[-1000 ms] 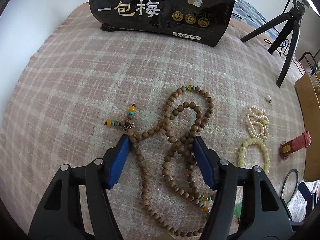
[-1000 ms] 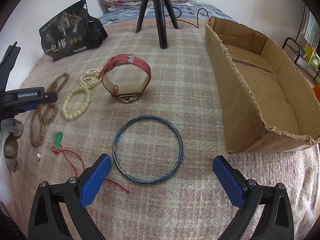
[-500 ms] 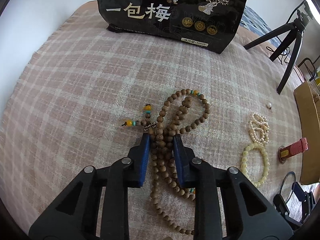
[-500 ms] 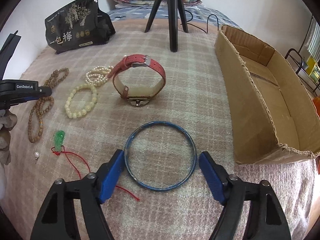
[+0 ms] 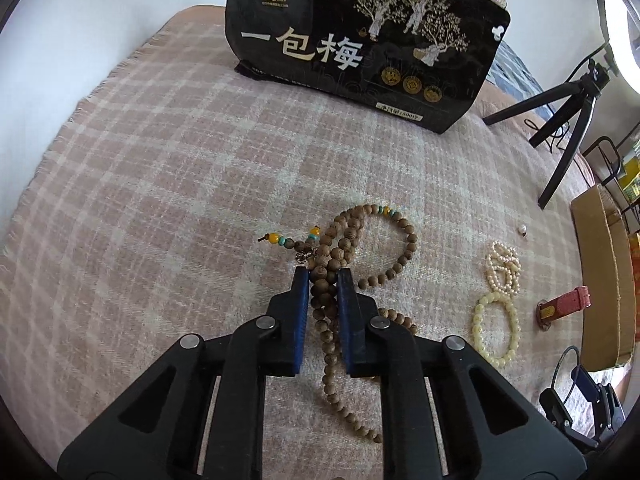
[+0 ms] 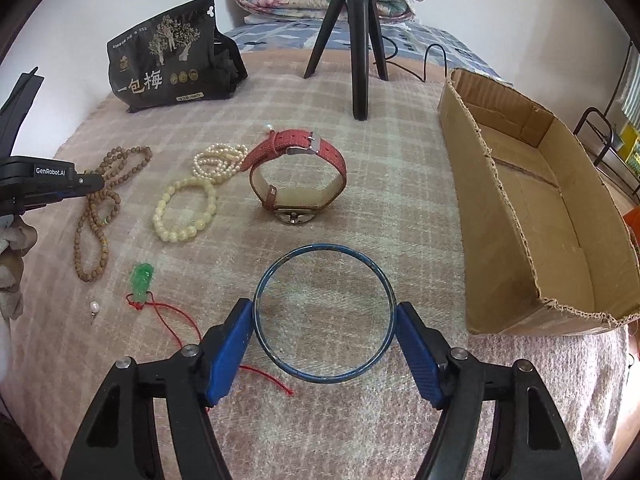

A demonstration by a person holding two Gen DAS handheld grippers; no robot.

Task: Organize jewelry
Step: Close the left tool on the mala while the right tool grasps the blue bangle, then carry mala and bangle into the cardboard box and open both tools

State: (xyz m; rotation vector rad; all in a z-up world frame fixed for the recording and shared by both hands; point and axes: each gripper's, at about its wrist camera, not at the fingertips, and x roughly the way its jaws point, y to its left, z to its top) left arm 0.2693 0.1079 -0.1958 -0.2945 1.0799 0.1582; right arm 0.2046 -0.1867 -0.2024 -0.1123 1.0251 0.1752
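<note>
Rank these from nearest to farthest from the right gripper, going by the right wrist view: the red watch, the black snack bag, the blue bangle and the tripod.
1. Blue bangle: between the right gripper's pads.
2. Red watch: straight ahead, mid-blanket.
3. Tripod and black snack bag: both at the far end, tripod ahead, bag to the left; too close to call.

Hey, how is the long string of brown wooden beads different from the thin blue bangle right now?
The brown wooden bead string is a long, limp strand bunched in loops; the thin blue bangle is one rigid, smooth ring lying flat. The beads are pinched in a narrow bundle by the closing left gripper; the bangle spans the wide-set right gripper, its pads at the rim. Both lie on the pink plaid blanket.
</note>
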